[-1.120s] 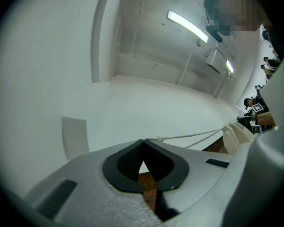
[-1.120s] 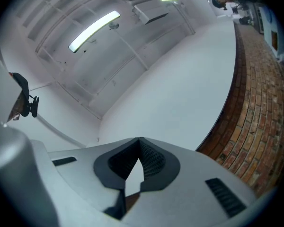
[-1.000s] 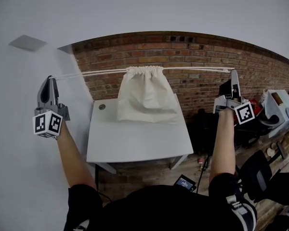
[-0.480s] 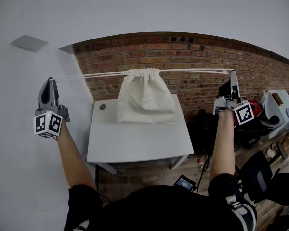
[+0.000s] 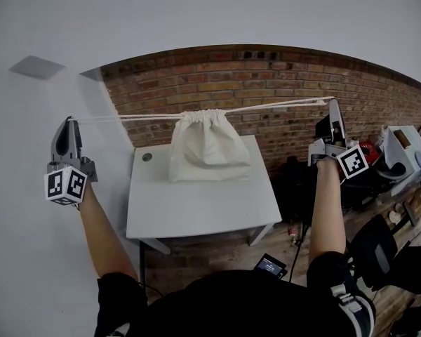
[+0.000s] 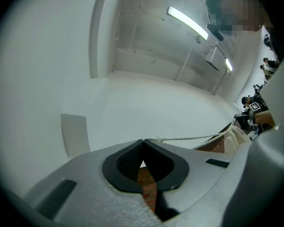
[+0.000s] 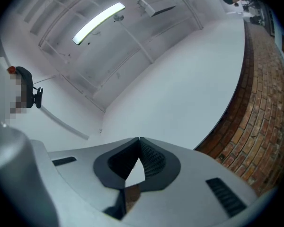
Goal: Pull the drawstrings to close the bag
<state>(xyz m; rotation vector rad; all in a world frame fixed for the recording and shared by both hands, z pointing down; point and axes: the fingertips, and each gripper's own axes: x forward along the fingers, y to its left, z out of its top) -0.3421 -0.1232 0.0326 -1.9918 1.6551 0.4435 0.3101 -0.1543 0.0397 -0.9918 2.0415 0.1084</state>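
Left gripper (image 5: 69, 121) at 9 o'clock and right gripper (image 5: 334, 104) at 3 are both clenched on white cord drawstrings (image 5: 126, 117). Over the far side of the white square table (image 5: 196, 213), the cream cloth bag (image 5: 207, 149) sits at 12. Its mouth is gathered tighter than before, and the right cord now slants upward.

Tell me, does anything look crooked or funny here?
A little. The strings slant: the right tongs hold their end higher than the left tongs, and the bag hangs between them over the table. Its top is bunched shut. Nothing looks spilled or torn.
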